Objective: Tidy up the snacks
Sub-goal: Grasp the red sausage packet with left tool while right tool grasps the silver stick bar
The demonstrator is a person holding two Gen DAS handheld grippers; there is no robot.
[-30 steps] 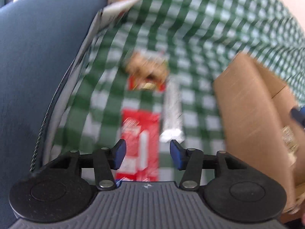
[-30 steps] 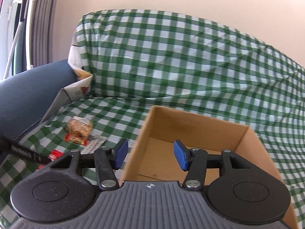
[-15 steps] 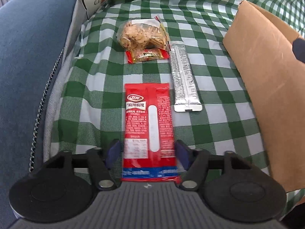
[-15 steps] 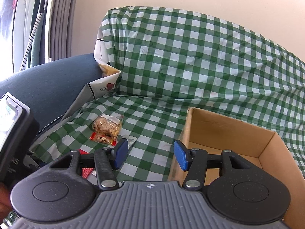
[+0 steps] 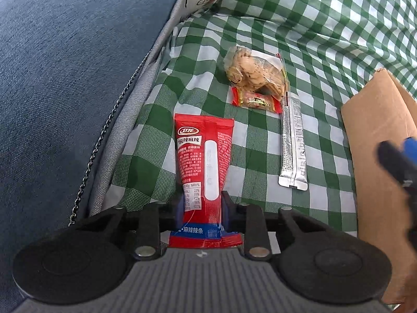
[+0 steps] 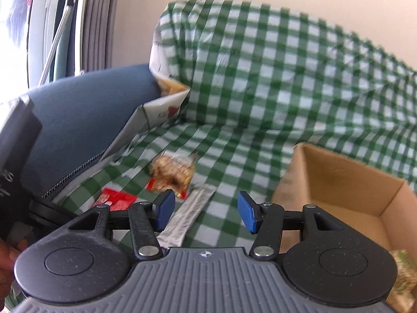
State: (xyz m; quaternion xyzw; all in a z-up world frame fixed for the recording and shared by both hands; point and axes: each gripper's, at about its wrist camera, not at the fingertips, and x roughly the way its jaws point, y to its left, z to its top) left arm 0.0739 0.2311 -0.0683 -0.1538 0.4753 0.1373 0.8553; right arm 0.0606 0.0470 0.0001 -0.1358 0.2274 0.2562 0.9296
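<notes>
Red snack packet [image 5: 204,161] flat on the green checked cloth [image 5: 299,26], near end pinched between the just-closing jaws of the left gripper [image 5: 202,212] (sides squeezed inward), long axis running straight away along the fingers, logo end farthest.

A red snack packet [image 5: 204,156] lies flat, lengthwise. At its 1 o'clock sits a clear bag of biscuits [image 5: 254,71] on a small red candy [image 5: 256,101]; at 3 o'clock, a silver sachet [image 5: 294,146]. An open cardboard box [image 6: 346,195] stands farther right.

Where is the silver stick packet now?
In the left wrist view, the silver stick packet lies right of the red snack packet, left of the cardboard box.
</notes>
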